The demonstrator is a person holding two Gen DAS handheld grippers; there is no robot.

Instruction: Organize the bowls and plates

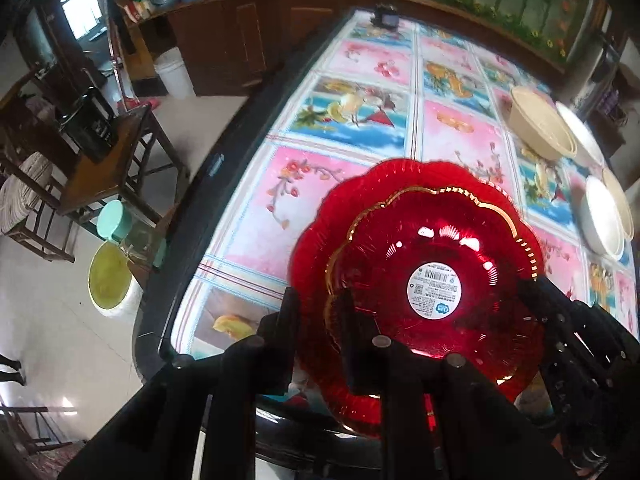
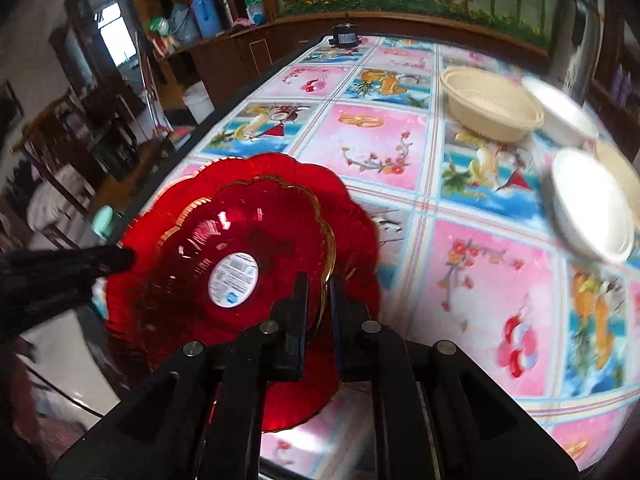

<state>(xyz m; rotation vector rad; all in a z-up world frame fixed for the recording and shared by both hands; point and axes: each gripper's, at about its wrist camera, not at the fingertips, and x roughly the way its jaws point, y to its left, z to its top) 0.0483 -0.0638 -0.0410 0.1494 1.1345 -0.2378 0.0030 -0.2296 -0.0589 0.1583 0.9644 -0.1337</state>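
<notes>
Two red scalloped glass plates lie stacked near the table's front edge. The upper plate (image 1: 436,276) has a gold rim and a round white label; the larger lower plate (image 1: 320,240) sits under it. My left gripper (image 1: 316,320) is shut on the near left rim of the stack. My right gripper (image 2: 319,304) is shut on the right rim of the upper plate (image 2: 236,240), with the lower plate (image 2: 356,232) beneath. The right gripper also shows at the right of the left wrist view (image 1: 536,284).
A cream woven basket (image 2: 488,108) and white bowls (image 2: 592,208) stand at the table's right side. A small dark device (image 2: 345,36) sits at the far edge. The table (image 2: 400,152) has a floral cloth. Chairs and buckets stand on the floor at left.
</notes>
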